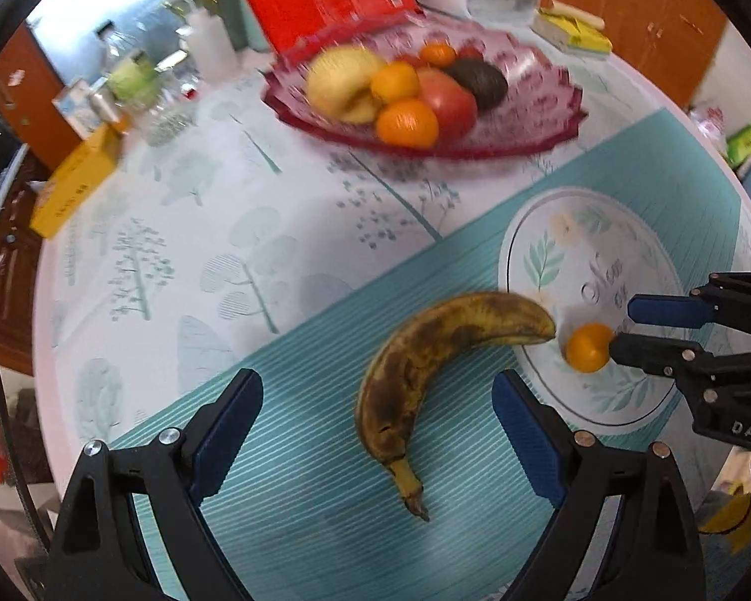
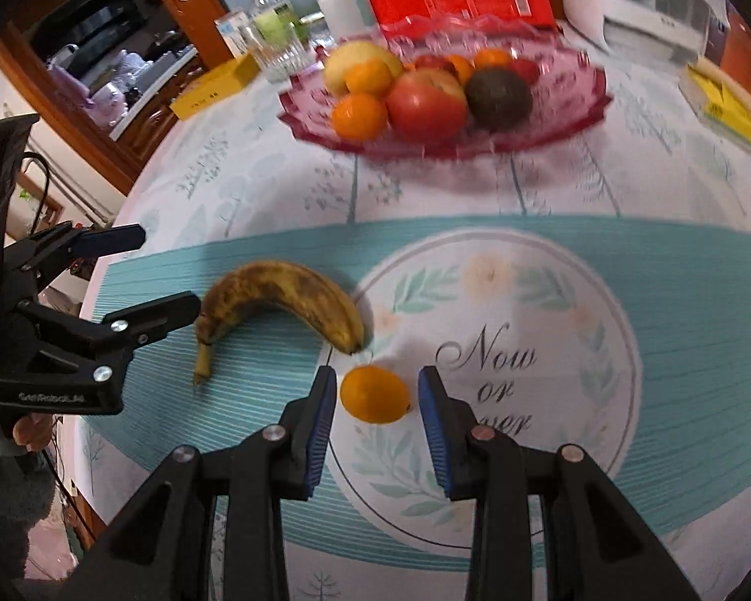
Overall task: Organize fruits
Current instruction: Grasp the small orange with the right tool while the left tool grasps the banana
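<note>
The right tool (image 2: 377, 393) has its two blue-padded fingers set narrowly on either side of a small orange (image 2: 374, 394), with a sliver of gap on each flank, so it brackets the fruit without yet pinching it. The orange sits on the printed circle of the teal placemat (image 2: 686, 310), just beside the tip of a heavily browned banana (image 2: 280, 295) that lies flat on the same mat.

The left tool (image 1: 378, 395) is spread wide and holds nothing, its fingers straddling the banana's stem half from above, neither pad touching the skin as far as I can tell.

Further back on the desk (image 1: 185, 230), well apart from both tools, the pink glass fruit bowl (image 1: 525, 115) already carries several oranges, an apple, a yellow fruit and a dark avocado. I judge the job to be mostly done: only the banana and this one orange remain loose on the mat.

Both tools come in low and nearly level with the desk, pointing toward the bowl, the right one from the mat's near edge. A bit of the person's hand (image 2: 30, 433) shows under the left tool.
</note>
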Available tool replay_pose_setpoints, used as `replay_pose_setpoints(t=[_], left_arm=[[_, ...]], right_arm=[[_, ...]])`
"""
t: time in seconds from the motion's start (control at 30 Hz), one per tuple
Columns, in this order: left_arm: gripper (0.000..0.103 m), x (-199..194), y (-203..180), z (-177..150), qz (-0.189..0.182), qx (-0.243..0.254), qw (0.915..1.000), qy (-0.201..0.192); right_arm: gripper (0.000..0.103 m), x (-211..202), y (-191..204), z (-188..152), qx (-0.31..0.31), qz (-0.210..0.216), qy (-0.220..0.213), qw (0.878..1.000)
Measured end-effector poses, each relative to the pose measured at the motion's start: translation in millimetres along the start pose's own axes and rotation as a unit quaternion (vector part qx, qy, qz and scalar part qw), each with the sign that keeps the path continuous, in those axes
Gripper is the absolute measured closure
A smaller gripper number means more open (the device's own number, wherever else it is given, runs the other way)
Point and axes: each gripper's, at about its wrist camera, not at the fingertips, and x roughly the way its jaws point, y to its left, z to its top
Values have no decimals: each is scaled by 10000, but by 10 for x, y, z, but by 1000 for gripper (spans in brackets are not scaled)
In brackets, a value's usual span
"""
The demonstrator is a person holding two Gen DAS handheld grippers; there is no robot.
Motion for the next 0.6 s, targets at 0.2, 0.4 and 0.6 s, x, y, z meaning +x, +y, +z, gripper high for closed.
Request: replay_pose_setpoints(t=[0.2,0.4,0.6], left_arm=[[11,325,-28,2,-167,239,9993,223],[19,504,-31,20,-319,294,9986,298],[26,596,-11,25,-408,351,9980,339]], right_arm=[[69,126,5,-119,37,-30,95,9999],[69,206,-3,-148,166,-39,96,9998],[68,252,66,-129,84,-80,19,9999]])
